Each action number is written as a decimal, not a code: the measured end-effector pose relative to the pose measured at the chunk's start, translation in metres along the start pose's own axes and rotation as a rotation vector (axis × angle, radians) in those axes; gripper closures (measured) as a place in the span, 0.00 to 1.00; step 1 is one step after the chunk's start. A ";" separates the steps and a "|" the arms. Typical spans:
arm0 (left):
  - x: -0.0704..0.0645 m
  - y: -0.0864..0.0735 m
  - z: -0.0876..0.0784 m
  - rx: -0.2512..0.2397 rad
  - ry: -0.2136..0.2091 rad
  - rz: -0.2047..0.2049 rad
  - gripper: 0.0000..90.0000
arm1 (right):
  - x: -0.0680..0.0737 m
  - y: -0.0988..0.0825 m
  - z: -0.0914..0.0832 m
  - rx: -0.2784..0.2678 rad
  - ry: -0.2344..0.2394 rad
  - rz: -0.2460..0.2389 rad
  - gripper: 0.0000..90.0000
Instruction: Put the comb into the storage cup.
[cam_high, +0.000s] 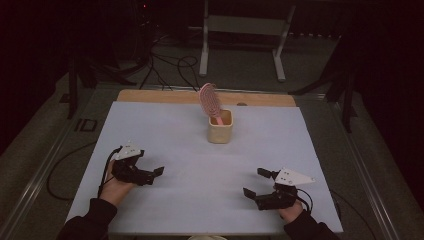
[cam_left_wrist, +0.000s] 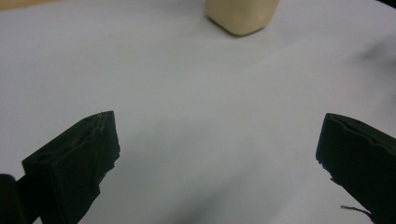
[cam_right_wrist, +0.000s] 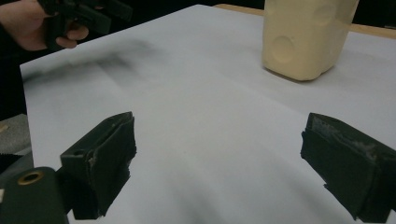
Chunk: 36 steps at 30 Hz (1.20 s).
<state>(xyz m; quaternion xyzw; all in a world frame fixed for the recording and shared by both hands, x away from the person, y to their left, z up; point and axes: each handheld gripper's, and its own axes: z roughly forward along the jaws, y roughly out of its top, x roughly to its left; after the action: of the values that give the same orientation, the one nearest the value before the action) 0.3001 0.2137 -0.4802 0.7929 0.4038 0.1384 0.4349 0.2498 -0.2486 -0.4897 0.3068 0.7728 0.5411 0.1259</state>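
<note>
On the white table sheet (cam_high: 200, 165), a pink hairbrush (cam_high: 209, 101) stands in a cream cup (cam_high: 220, 127) — no readable writing. Left gripper (cam_high: 159, 172) and right gripper (cam_high: 256, 183) rest apart, jaws spread, empty.

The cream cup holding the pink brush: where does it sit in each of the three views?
High view: the cream cup stands at centre, toward the table's far edge, with the pink brush upright in it.
Left gripper view: its base shows at the top edge, right of centre.
Right gripper view: its body is at the upper right.
Shared landmark: the white sheet under it.
</note>
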 end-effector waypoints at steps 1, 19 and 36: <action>0.000 -0.003 -0.002 -0.001 -0.003 -0.005 0.00 | 0.000 0.000 0.000 -0.002 -0.001 -0.001 0.11; -0.013 -0.048 -0.030 0.002 0.021 -0.025 0.00 | 0.001 0.000 0.001 0.002 -0.007 0.000 0.11; -0.009 -0.070 -0.038 0.015 0.094 -0.040 0.00 | -0.001 -0.001 0.001 0.006 -0.010 -0.006 0.11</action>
<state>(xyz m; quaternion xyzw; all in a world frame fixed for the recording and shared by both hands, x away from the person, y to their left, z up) 0.2367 0.2493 -0.5127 0.7804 0.4405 0.1636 0.4124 0.2506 -0.2490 -0.4910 0.3076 0.7746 0.5370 0.1308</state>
